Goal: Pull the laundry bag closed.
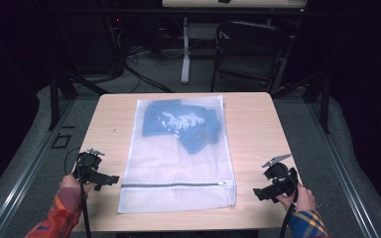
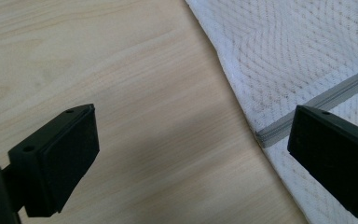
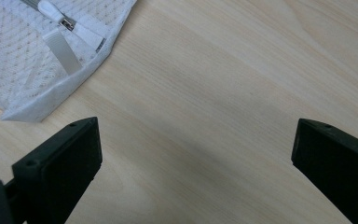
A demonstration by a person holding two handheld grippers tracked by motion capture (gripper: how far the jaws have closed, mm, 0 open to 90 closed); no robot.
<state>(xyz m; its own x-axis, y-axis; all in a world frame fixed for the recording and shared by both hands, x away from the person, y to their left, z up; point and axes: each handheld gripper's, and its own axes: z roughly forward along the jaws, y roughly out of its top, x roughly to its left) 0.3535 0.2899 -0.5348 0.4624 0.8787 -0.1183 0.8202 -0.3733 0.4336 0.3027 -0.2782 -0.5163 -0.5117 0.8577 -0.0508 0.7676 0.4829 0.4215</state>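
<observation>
Two black two-jaw grippers at the near edge of a pale wooden bench [image 1: 258, 124], one on each side of a white mesh zip-up laundry bag [image 1: 178, 163] lying flat in the middle. Far left: left gripper [image 1: 110, 180], jaws spread wide with nothing between them, pointed toward the bag's near left edge and just beside it, not touching; in the left gripper view, grey zipper tape [image 2: 317, 100] ending at that edge. Centre: dark blue folded garment with white print [image 1: 183, 124] inside the bag, bunched toward the far end, near end of the bag lying flat and seemingly empty. Zipper running across the near end, closed by the look of it, white pull tab [image 3: 58, 14] resting at the near right corner. Far right: right gripper [image 1: 261, 193], likewise gaping and empty, near that corner yet apart from it. Likely handling: light, limp, sagging when lifted, mesh prone to slipping on the smooth wood and to bunching rather than sliding. Best hold probably the stitched hem at the left end for bracing, the small pull tab on the right for drawing the zipper.
</observation>
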